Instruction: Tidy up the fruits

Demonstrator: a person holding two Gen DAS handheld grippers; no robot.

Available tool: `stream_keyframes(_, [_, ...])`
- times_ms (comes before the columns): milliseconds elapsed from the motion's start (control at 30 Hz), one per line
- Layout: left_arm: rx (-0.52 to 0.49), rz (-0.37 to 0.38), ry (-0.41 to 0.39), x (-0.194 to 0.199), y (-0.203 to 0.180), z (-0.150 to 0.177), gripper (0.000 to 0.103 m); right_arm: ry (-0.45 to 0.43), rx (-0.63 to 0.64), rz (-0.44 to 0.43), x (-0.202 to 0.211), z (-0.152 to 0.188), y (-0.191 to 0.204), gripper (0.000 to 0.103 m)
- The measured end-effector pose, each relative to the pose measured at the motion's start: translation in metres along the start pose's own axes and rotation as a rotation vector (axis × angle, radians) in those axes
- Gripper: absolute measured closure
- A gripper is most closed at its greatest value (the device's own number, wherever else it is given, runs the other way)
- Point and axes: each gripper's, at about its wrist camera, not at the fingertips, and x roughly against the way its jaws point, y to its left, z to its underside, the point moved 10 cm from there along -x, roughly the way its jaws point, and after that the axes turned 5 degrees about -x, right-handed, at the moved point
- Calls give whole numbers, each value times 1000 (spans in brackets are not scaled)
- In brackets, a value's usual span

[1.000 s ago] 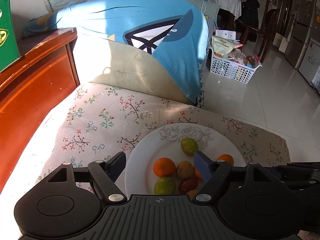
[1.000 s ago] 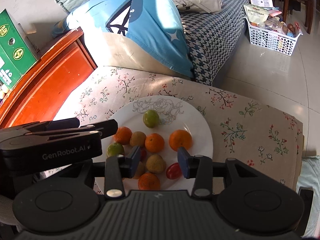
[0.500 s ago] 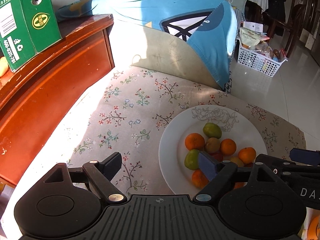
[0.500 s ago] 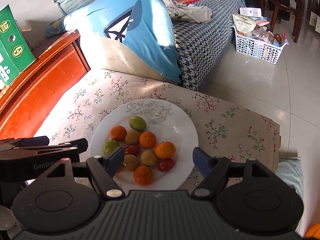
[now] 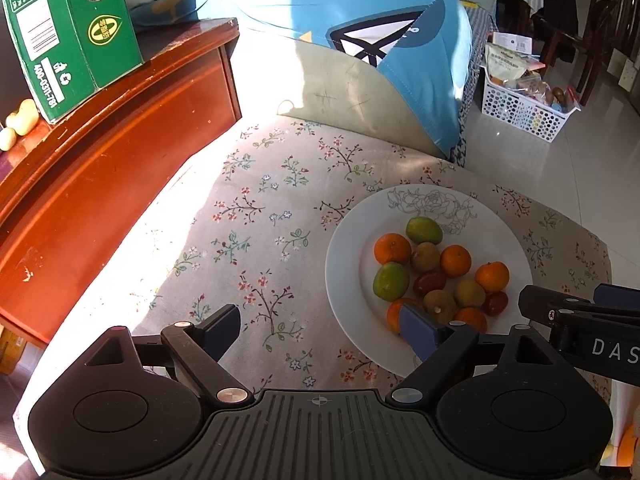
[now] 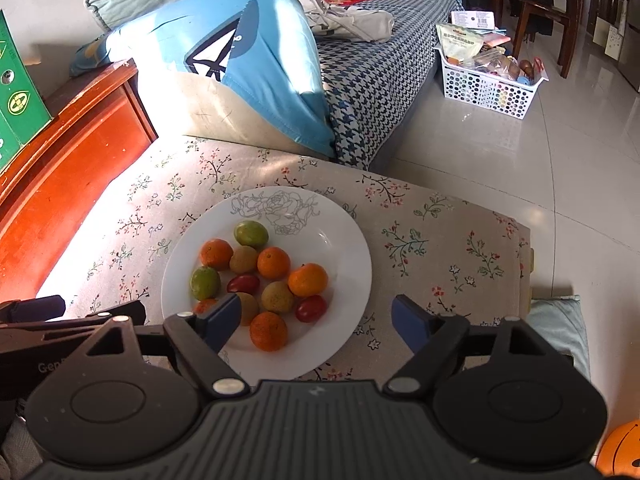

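My right gripper (image 5: 580, 312), at the left view's right edge, reads "DAS". My left gripper (image 5: 320, 330) has just spread its jaws wide, holding nothing; so has the right. The fruits (image 6: 260, 276) lie on the white plate (image 6: 344, 248), centre frame, on the floral desk (image 6: 440, 240).

Glossy white plate (image 6: 344, 240), matt floral cloth (image 6: 440, 240), probably cotton.

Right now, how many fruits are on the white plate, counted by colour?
On the white plate:
Orange fruits: 5
Green fruits: 2
Brownish-yellow fruits: 3
Red fruits: 2
Total: 12
One orange fruit and one brownish-yellow fruit are partly hidden behind a gripper finger.
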Motion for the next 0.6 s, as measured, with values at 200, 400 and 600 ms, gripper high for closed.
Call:
stream_keyframes(200, [-2,-3,15,-5,0,1,14,0,19,47,-5,0,0,18])
stream_keyframes(400, [12,-9,27,-10,2,1,14,22,0,68,-13,2,-3,17])
stream_keyframes(600, [24,-18,44,-17,4,1,14,34,16,72,-16,5,0,16])
